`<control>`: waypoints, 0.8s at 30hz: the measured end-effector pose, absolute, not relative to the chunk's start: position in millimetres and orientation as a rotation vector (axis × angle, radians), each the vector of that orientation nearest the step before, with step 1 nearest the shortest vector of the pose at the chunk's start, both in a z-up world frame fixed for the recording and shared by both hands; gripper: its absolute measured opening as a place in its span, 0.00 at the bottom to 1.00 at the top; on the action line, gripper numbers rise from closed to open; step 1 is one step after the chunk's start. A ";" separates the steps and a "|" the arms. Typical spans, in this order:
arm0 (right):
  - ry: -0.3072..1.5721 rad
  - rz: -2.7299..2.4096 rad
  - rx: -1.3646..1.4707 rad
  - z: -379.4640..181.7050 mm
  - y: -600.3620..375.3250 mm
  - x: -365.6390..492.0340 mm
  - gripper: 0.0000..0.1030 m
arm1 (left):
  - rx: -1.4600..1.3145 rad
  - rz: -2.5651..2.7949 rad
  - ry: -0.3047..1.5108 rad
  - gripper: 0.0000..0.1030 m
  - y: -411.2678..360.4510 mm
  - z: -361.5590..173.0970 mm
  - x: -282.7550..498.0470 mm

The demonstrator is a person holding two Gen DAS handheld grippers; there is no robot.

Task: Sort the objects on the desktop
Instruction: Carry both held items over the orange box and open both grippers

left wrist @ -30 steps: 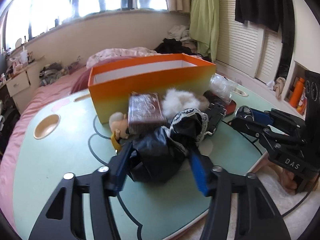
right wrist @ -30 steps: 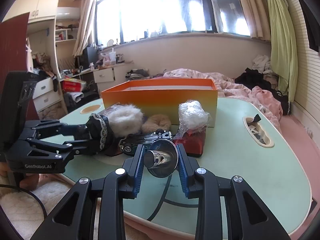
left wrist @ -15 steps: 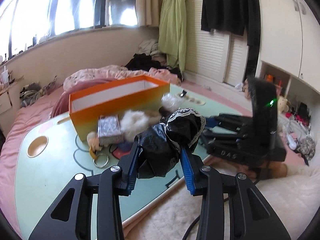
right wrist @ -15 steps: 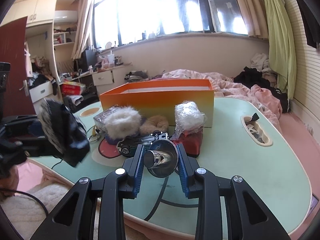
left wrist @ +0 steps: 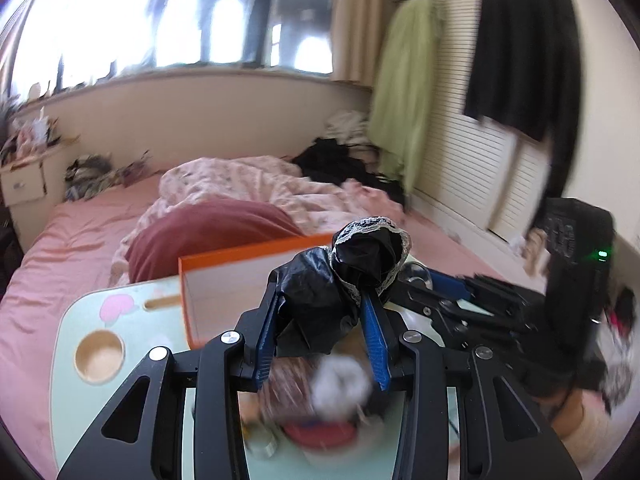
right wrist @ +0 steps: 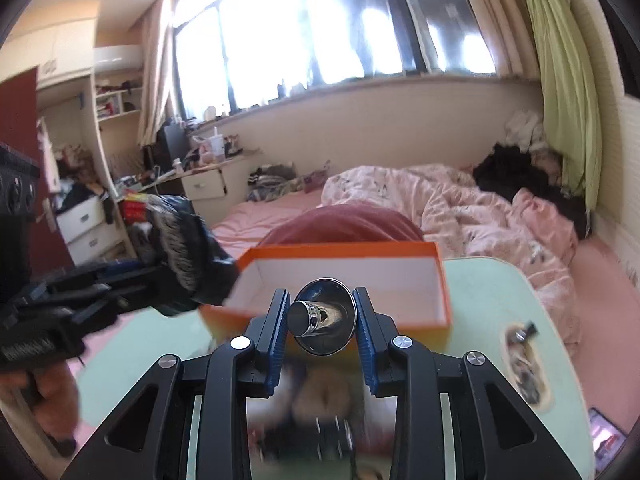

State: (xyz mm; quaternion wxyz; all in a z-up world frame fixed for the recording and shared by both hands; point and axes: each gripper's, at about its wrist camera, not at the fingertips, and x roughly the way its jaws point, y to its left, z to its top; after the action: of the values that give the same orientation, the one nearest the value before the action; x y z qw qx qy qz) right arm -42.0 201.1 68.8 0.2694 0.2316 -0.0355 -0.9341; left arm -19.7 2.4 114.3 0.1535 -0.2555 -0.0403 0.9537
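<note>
Left hand-held gripper (left wrist: 320, 332) was clamped on a crumpled black lace-trimmed cloth (left wrist: 344, 280); right hand-held gripper (right wrist: 322, 330) was clamped on a shiny chrome funnel-shaped metal piece (right wrist: 324, 320). Both sat just short of the open orange cardboard box (right wrist: 360, 280) ahead. Step judged: carrying to box; next needs positioning over the opening before release.

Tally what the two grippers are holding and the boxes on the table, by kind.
Black lace-trimmed cloth bundle, in the left gripper: 1
Shiny metal knobbed piece, in the right gripper: 1
Orange box, open on the green table: 1
Total: 3

Black-framed tongs (right wrist: 322, 322) — ribbed blue pads (right wrist: 280, 332), round silver screws (right wrist: 240, 343).
</note>
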 end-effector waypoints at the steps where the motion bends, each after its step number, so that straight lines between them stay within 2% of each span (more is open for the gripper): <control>1: -0.095 -2.525 0.645 70.4 196.7 -51.1 0.30 | -0.764 2.748 -0.141 0.39 -0.3 113.0 -37.5; 2: -0.078 -2.544 0.664 71.3 191.4 -61.7 0.30 | -0.798 2.757 -0.163 0.41 -2.6 108.6 -48.1; 4: -0.015 -2.580 0.710 66.2 179.8 -80.1 0.31 | -0.921 2.763 -0.222 0.59 -7.2 91.6 -74.8; 5: 0.031 -2.572 0.775 58.2 172.6 -92.0 0.38 | -1.009 2.745 -0.250 0.73 -9.3 78.8 -89.1; 7: 0.068 -2.586 0.874 42.8 170.6 -108.2 0.52 | -1.144 2.712 -0.318 0.73 -15.7 55.0 -106.0; 8: 0.058 -2.581 0.896 37.2 172.6 -112.3 0.59 | -1.094 2.724 -0.305 0.74 -16.3 53.8 -103.8; 10: 0.045 -2.592 0.859 32.9 179.4 -107.1 0.61 | -1.040 2.790 -0.243 0.76 -14.2 56.9 -93.0; 13: -0.002 -2.613 0.767 41.5 191.4 -89.5 0.69 | -0.944 2.812 -0.196 0.77 -12.7 72.2 -72.2; 15: -0.051 -2.620 0.704 50.9 200.6 -70.8 0.86 | -0.851 2.829 -0.190 0.81 -12.2 85.6 -50.5; 17: -0.082 -2.617 0.667 55.9 207.8 -49.4 0.95 | -0.785 2.835 -0.181 0.87 -10.3 91.6 -24.6; 19: -0.061 -2.601 0.662 52.2 211.8 -24.5 0.98 | -0.804 2.810 -0.158 0.89 -8.7 88.7 -8.3; 24: 0.128 -2.589 0.791 14.2 213.1 17.5 0.98 | -0.965 2.761 -0.061 0.89 2.2 45.2 31.5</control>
State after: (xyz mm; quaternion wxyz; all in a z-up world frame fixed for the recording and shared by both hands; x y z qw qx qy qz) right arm 17.5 213.1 14.2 0.2143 0.2851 0.0460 -0.9331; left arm 31.5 2.1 45.2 0.1078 -0.3279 -0.0207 0.9383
